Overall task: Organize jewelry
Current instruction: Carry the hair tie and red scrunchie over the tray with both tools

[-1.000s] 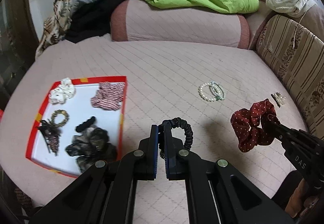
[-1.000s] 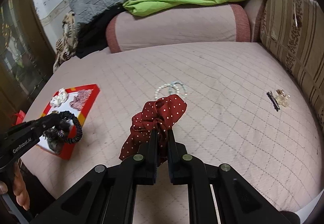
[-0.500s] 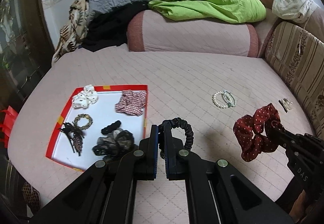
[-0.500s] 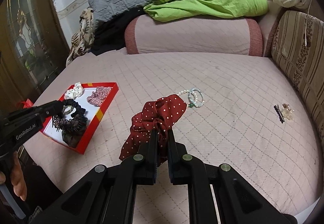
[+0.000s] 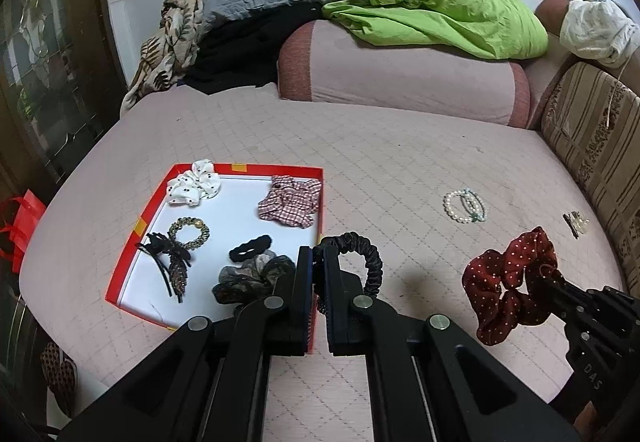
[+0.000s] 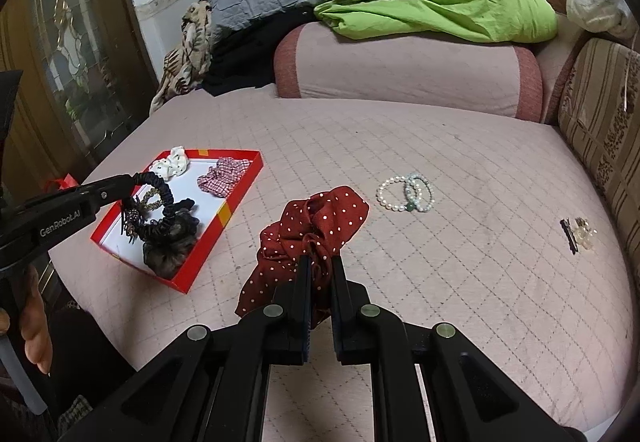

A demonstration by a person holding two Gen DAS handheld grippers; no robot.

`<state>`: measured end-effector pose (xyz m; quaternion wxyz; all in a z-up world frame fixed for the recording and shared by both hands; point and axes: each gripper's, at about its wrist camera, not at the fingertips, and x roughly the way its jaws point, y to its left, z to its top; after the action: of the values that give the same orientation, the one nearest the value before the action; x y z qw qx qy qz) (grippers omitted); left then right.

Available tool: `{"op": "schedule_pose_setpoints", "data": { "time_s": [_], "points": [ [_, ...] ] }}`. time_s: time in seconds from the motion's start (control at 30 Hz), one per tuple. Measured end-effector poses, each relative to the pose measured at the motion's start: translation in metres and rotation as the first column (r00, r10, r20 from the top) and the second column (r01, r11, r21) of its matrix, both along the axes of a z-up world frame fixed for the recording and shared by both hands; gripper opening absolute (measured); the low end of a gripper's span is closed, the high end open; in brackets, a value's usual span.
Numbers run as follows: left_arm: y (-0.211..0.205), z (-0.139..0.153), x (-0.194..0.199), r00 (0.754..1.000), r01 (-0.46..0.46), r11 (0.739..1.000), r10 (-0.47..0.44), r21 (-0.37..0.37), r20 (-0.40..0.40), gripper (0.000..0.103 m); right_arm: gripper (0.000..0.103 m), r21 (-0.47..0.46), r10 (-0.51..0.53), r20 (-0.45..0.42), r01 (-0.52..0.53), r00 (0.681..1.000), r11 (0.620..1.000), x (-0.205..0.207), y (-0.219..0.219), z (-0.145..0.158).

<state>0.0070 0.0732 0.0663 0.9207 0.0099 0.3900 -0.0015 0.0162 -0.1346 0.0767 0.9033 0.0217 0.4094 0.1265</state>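
Observation:
My left gripper is shut on a black scrunchie and holds it above the right edge of the red tray. It also shows in the right wrist view with the black scrunchie hanging over the tray. My right gripper is shut on a dark red polka-dot scrunchie, held above the bed; the same scrunchie shows at the right in the left wrist view. The tray holds several hair ties and a clip.
Pearl bracelets lie on the pink quilted bed. A small hair clip lies near the striped cushion at right. A bolster and bedding pile are at the back.
Both grippers have shifted left toward the tray with their scrunchies still held. The tray now sits nearer the middle of both views.

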Motion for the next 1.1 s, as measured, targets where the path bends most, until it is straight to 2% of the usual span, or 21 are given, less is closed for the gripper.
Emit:
{"op": "schedule_pose_setpoints", "data": {
  "time_s": [0.4,0.63,0.93,1.1],
  "points": [
    [0.025,-0.002,-0.002,0.999,-0.039,0.999,0.039,0.025,0.017,0.005,0.009,-0.036,0.07,-0.029,-0.071,0.997,0.997,0.013,0.035,-0.003],
    [0.064,-0.004,0.004,0.994,-0.107,0.994,0.108,-0.02,0.009,0.005,0.009,-0.087,0.131,-0.021,-0.132,0.991,0.987,0.019,0.069,0.009],
    [0.132,-0.014,0.006,0.974,-0.226,0.972,0.225,-0.07,-0.024,0.005,0.009,-0.084,0.198,-0.033,-0.2,0.98,0.976,0.033,0.105,0.02],
    [0.149,-0.023,0.006,0.97,-0.24,0.965,0.236,-0.107,-0.05,0.005,0.009,-0.093,0.242,-0.018,-0.242,0.97,0.966,0.046,0.133,0.023]
  ]
}}
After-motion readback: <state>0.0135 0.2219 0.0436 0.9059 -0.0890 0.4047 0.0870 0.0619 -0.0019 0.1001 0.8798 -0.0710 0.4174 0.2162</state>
